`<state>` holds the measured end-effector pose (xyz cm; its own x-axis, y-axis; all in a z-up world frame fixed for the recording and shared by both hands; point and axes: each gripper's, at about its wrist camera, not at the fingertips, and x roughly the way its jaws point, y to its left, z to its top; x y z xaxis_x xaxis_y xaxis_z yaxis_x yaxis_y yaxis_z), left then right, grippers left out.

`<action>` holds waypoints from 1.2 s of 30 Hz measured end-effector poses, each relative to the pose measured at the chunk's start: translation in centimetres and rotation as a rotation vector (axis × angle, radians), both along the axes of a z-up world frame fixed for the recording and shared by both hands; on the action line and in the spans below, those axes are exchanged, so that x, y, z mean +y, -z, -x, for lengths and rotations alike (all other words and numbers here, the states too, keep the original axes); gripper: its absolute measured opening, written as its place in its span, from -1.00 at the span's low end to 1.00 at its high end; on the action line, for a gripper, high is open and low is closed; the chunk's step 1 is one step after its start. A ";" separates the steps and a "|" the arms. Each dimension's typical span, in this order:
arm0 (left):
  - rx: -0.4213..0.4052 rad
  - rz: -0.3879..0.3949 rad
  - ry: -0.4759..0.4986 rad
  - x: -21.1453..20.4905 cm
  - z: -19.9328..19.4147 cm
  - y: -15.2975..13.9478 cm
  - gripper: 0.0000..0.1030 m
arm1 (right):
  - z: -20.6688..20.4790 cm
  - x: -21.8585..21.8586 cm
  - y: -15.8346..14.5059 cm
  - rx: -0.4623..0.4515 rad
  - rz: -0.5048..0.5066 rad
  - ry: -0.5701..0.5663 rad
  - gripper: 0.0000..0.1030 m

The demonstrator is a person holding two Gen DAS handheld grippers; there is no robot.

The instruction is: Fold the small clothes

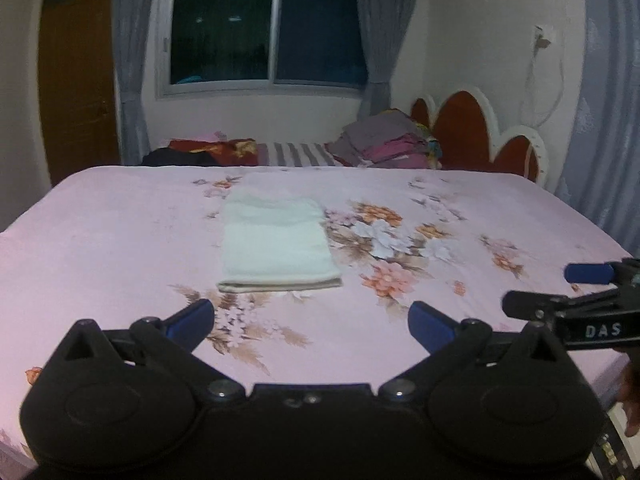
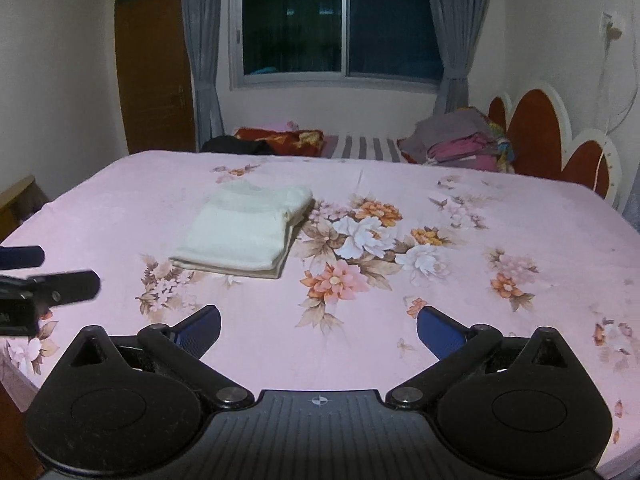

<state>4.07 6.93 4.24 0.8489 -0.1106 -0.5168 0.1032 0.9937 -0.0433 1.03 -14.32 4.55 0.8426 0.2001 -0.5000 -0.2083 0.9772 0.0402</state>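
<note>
Both hand-held grippers [image 1: 310, 322] [image 2: 318, 330] wide, empty; white cloth [image 1: 276, 242] on bed [image 1: 100, 240] prob. folded already — pinch near corners, lift evenly.

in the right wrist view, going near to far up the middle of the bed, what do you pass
right hand-held gripper, open → orange and pink flower print → folded white cloth → striped bedding → window

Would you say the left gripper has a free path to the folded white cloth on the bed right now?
Probably yes. The left gripper is open and empty, and only bare floral bedsheet lies between it and the folded white cloth ahead.
</note>
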 end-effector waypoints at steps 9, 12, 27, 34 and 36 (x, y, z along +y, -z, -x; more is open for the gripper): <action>-0.043 -0.010 0.025 -1.2 1.8 -1.2 1.00 | 2.1 -0.2 -1.8 -0.050 -0.004 0.034 1.00; -0.053 -0.017 0.024 -1.4 2.2 -1.4 1.00 | 2.1 -0.3 -1.9 -0.043 -0.018 0.032 1.00; -0.052 -0.030 0.023 -1.2 2.1 -1.5 1.00 | 2.6 -0.1 -1.9 -0.030 -0.028 0.032 1.00; -0.049 -0.032 0.022 -1.2 2.1 -1.5 1.00 | 2.7 -0.1 -2.0 -0.027 -0.028 0.028 1.00; -0.050 -0.029 0.022 -1.2 2.0 -1.5 0.99 | 2.7 -0.2 -2.1 -0.026 -0.025 0.027 1.00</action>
<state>2.03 5.73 5.73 0.8715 -0.1147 -0.4768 0.1260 0.9920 -0.0084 -1.70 -14.53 6.63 0.8604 0.1890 -0.4732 -0.1828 0.9813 0.0596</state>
